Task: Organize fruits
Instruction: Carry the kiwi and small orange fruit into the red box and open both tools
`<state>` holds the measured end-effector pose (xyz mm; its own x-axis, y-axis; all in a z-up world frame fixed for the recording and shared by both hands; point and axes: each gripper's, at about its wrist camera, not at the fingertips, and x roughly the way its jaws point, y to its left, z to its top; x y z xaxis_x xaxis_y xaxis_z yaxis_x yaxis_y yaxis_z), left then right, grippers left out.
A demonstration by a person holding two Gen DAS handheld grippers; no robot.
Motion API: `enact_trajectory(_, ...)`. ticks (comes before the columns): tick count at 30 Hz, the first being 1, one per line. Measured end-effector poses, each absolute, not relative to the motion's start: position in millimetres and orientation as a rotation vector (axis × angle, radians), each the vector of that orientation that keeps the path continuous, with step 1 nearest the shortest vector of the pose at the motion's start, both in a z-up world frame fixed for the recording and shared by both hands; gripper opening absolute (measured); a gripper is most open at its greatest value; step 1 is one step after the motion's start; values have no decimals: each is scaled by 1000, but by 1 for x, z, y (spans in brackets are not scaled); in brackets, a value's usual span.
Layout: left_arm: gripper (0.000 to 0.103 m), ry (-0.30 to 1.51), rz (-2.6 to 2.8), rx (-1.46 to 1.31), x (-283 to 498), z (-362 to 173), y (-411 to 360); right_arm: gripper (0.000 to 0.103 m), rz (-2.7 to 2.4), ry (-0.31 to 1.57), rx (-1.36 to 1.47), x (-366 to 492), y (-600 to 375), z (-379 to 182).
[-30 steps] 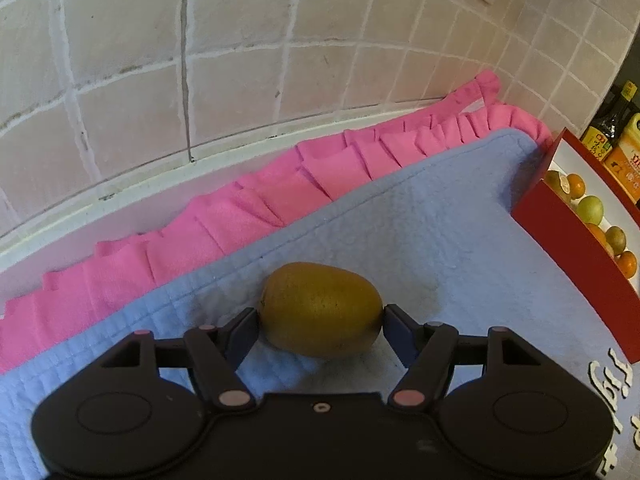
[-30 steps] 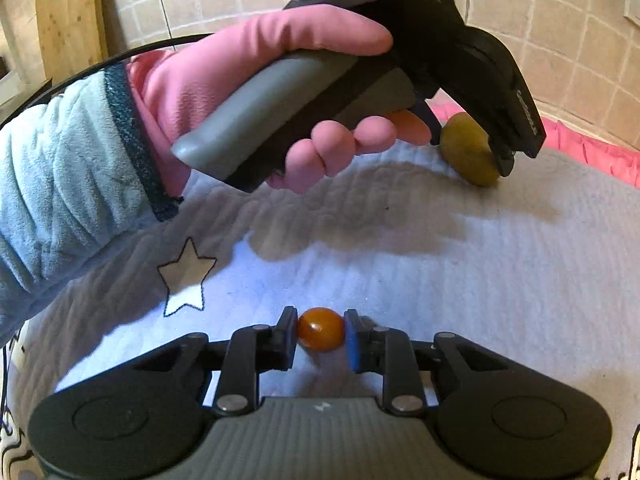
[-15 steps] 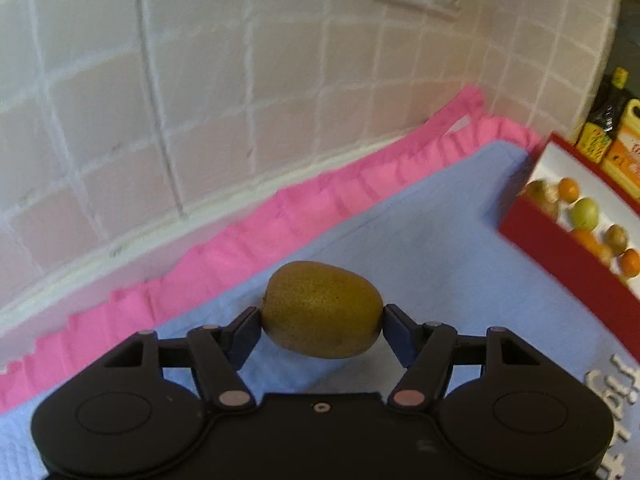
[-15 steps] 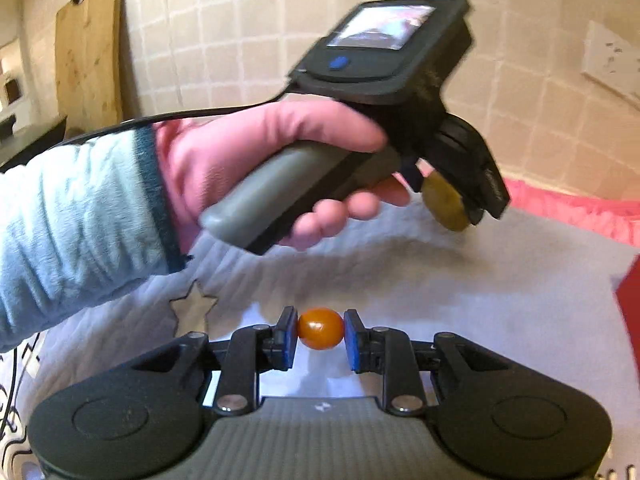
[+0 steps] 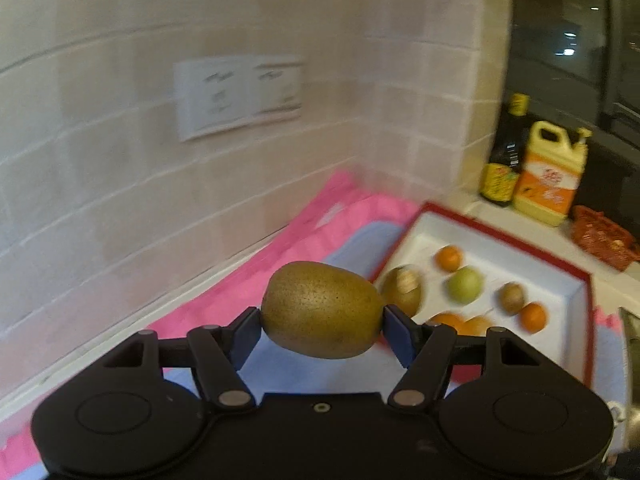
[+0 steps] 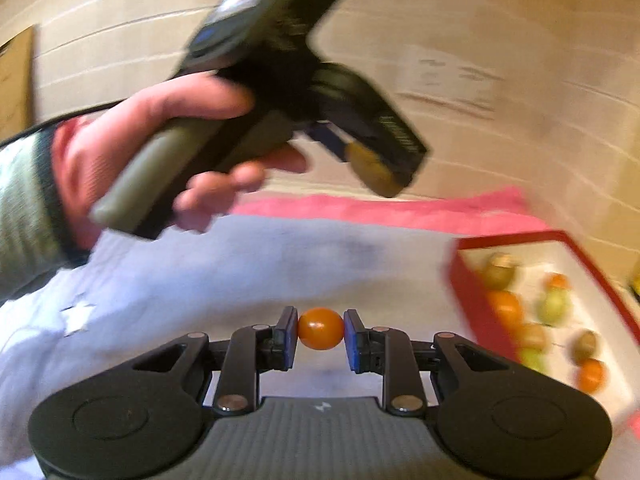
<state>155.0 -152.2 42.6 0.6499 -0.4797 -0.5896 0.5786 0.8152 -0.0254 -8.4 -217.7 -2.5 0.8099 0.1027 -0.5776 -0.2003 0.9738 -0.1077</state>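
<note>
My left gripper (image 5: 322, 316) is shut on a brown kiwi (image 5: 320, 308) and holds it in the air above the blue mat (image 5: 280, 368). A red-rimmed white tray (image 5: 516, 248) with several fruits lies ahead to the right. My right gripper (image 6: 321, 330) is shut on a small orange fruit (image 6: 321, 329), held above the blue mat (image 6: 280, 256). The right wrist view also shows the left gripper (image 6: 370, 166) with the kiwi (image 6: 370, 170) in the air, and the tray (image 6: 472, 284) at the right.
A tiled wall with a white socket plate (image 5: 240, 96) stands behind. A pink cloth (image 5: 280, 264) lies under the mat. A dark bottle (image 5: 506, 152), a yellow jug (image 5: 552, 172) and a red basket (image 5: 604, 236) stand past the tray.
Both grippers have risen and swung right toward the tray, each keeping its fruit. The kiwi has left the mat and the tray's inside has come into view.
</note>
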Motion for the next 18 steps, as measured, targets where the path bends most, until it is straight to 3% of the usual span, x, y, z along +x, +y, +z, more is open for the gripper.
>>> enact_trajectory(18,80,616,-827,185,174,46,-336,26,-285,632,-34,-5,-414,17)
